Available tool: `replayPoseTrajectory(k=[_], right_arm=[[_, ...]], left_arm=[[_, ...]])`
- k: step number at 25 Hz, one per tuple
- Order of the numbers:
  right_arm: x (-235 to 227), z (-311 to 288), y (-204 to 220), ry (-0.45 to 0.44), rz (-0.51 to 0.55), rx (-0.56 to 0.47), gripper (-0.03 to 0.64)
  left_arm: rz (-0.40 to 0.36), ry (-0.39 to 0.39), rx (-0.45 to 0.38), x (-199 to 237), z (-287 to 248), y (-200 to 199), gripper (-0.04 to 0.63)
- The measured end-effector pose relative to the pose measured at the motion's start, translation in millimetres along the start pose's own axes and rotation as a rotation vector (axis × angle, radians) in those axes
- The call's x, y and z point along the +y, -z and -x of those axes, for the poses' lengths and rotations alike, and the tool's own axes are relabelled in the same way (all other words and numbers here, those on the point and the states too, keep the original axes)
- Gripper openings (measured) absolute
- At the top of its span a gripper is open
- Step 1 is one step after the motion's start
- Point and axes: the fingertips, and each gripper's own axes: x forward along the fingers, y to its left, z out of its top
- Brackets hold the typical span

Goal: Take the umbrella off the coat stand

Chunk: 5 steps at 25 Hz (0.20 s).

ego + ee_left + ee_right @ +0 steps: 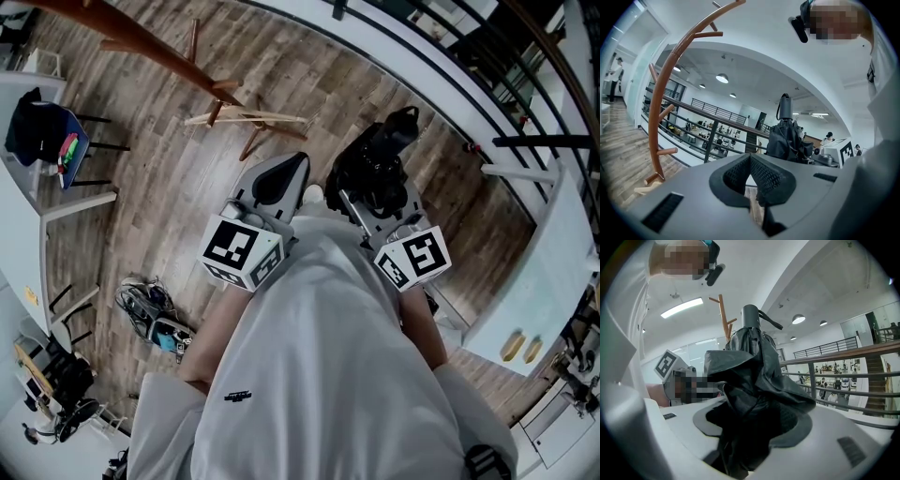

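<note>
The umbrella [757, 376] largely hides the jaws of the right gripper [754, 425].

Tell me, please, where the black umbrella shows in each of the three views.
Head view: umbrella just right of centre, upper half.
Left gripper view: umbrella right of centre, upright.
Right gripper view: umbrella at centre, close up.
Shared landmark: the wooden coat stand, in all three views.

overhead looking down, level views share umbrella [787, 136]

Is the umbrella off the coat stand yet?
Off: the folded umbrella is clamped in the right tongs, clear of the coat stand.
</note>
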Motion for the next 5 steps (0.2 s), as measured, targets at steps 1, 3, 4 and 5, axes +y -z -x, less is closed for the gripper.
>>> replayPoseTrajectory(k=[1, 3, 4, 5], right_arm=[[-0.6, 0.2, -0.2, 0.001, -0.001, 0.000, 0.268], [-0.1, 1.8, 1.2, 0.002, -0.010, 0.004, 0.268], [1.0, 3.2, 2.6, 0.002, -0.016, 0.007, 0.268], [2.1, 4.6, 4.2, 0.002, -0.022, 0.010, 0.268]], left_arm=[[0.000, 0.001, 0.003, -0.7, -0.8, 0.1, 0.020], [0.003, 0.001, 0.014, -3.0, 0.1, 2.5, 0.020], [0.005, 0.001, 0.021, -4.5, 1.4, 4.4, 0.020], [0.007, 0.000, 0.028, -6.1, 2.8, 6.3, 0.020]])
